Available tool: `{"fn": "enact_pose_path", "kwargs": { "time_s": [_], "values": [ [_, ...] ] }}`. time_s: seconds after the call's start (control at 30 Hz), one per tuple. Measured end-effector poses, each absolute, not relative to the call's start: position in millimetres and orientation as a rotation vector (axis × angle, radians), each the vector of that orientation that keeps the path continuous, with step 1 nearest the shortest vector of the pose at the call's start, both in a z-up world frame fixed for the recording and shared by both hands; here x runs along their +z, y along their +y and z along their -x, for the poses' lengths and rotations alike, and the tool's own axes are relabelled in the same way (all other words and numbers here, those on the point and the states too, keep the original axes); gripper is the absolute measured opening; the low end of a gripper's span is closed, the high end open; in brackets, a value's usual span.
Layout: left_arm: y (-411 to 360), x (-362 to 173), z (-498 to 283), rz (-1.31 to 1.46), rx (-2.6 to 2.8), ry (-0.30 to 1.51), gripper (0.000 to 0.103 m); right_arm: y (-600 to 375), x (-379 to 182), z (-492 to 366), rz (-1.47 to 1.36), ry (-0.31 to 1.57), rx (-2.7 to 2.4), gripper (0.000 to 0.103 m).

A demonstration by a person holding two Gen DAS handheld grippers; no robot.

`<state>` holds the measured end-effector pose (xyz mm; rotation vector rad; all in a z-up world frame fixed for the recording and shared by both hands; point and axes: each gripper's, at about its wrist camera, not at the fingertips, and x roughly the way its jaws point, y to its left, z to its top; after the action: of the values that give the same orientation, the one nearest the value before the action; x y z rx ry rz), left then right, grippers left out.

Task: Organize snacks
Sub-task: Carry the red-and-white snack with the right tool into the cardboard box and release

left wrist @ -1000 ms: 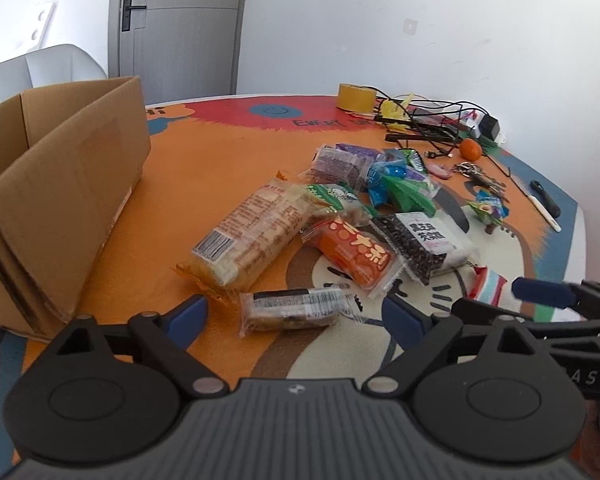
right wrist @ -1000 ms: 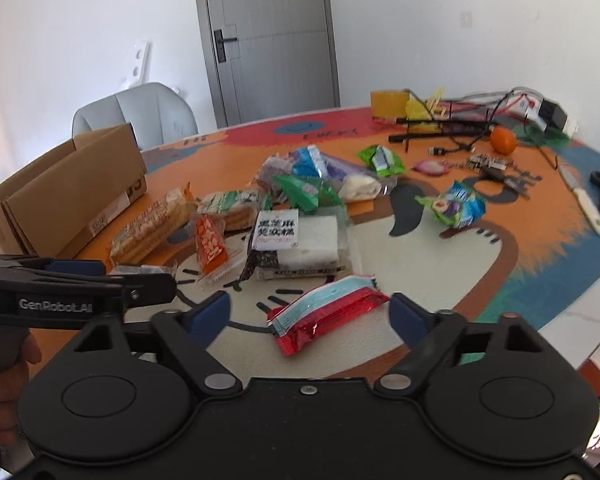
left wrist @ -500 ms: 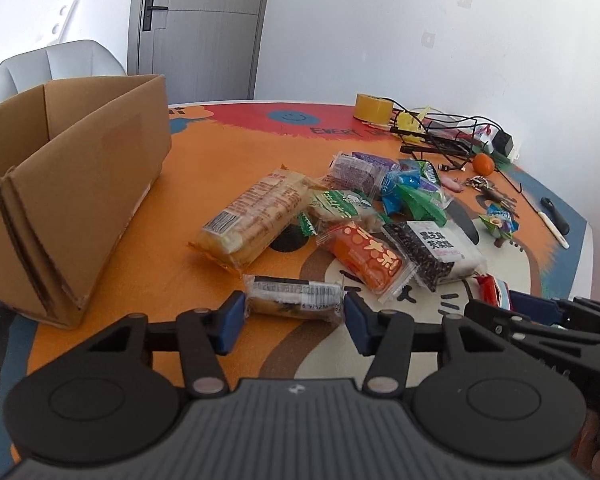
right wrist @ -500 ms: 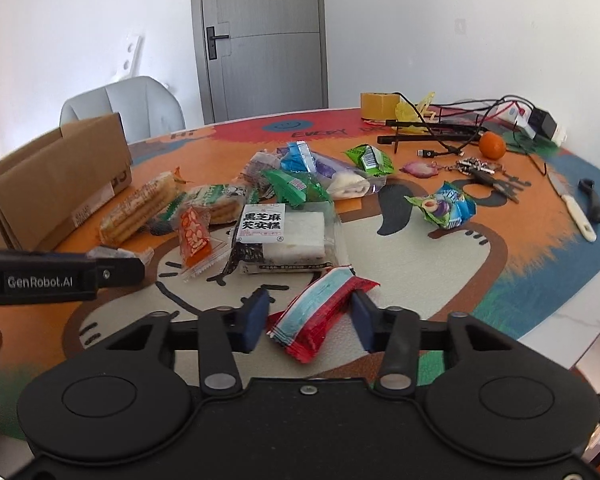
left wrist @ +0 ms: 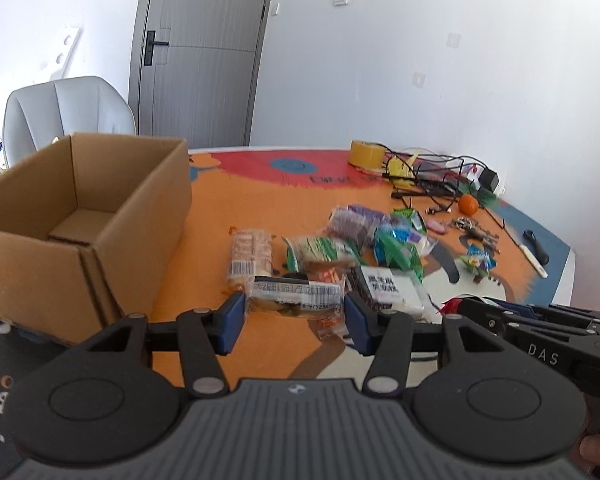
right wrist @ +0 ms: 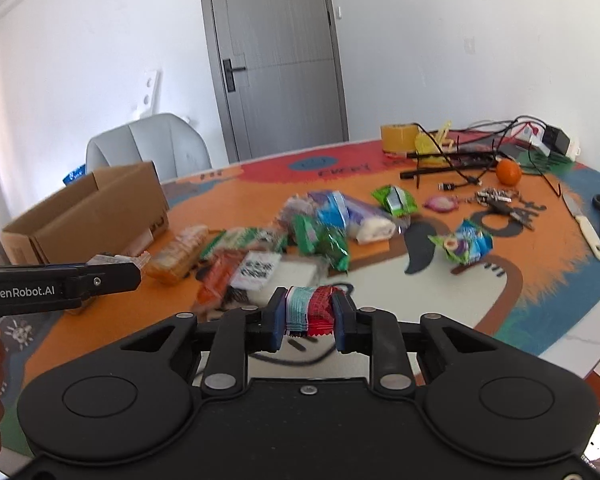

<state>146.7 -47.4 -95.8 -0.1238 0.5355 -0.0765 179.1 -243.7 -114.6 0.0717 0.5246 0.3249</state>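
My left gripper (left wrist: 294, 322) is shut on a clear-wrapped snack bar with a barcode label (left wrist: 296, 298) and holds it above the table. My right gripper (right wrist: 308, 318) is shut on a red and pale-blue snack packet (right wrist: 310, 310), also lifted. An open, empty cardboard box (left wrist: 80, 216) stands at the left; it also shows in the right wrist view (right wrist: 88, 216). A pile of snack packets (left wrist: 340, 248) lies mid-table, among them a long biscuit pack (left wrist: 248, 256) and a black-and-white sesame cake pack (left wrist: 388, 288).
A tape roll (left wrist: 366, 154), tangled cables (left wrist: 432, 180), an orange (right wrist: 508, 172), keys (right wrist: 496, 198) and a knife (right wrist: 584, 226) lie at the far right of the table. A grey chair (left wrist: 68, 108) stands behind the box. A green-blue snack packet (right wrist: 464, 244) lies apart.
Both grippers closed on their snacks and lifted them off the table. The left view now looks down into the open box.
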Motion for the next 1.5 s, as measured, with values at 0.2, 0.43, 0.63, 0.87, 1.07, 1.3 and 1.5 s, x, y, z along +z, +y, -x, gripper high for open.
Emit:
{"fn": "enact_pose_path", "kwargs": {
  "time_s": [0.2, 0.43, 0.63, 0.87, 1.07, 1.3, 1.5],
  "values": [
    [-40, -78, -143, 0.129, -0.075, 0.497, 0.053, -236, -97, -180, -0.099, 0.486, 0.363, 0.024],
    [-24, -54, -135, 0.131, -0.05, 0.441, 0.053, -215, -78, -184, -0.127, 0.441, 0.42, 0.024],
    [-4, -39, -129, 0.13, -0.011, 0.405, 0.053, -194, -66, -189, -0.142, 0.41, 0.469, 0.024],
    [23, -32, -125, 0.13, 0.046, 0.395, 0.053, -172, -58, -197, -0.181, 0.395, 0.542, 0.024],
    [47, -28, -127, 0.14, 0.091, 0.393, 0.053, -151, -55, -205, -0.201, 0.397, 0.593, 0.024],
    [74, -23, -136, 0.143, 0.128, 0.395, 0.053, -128, -49, -214, -0.211, 0.396, 0.634, 0.024],
    [98, -30, -152, 0.159, 0.156, 0.439, 0.055, -104, -44, -219, -0.21, 0.401, 0.672, 0.024]
  ]
}}
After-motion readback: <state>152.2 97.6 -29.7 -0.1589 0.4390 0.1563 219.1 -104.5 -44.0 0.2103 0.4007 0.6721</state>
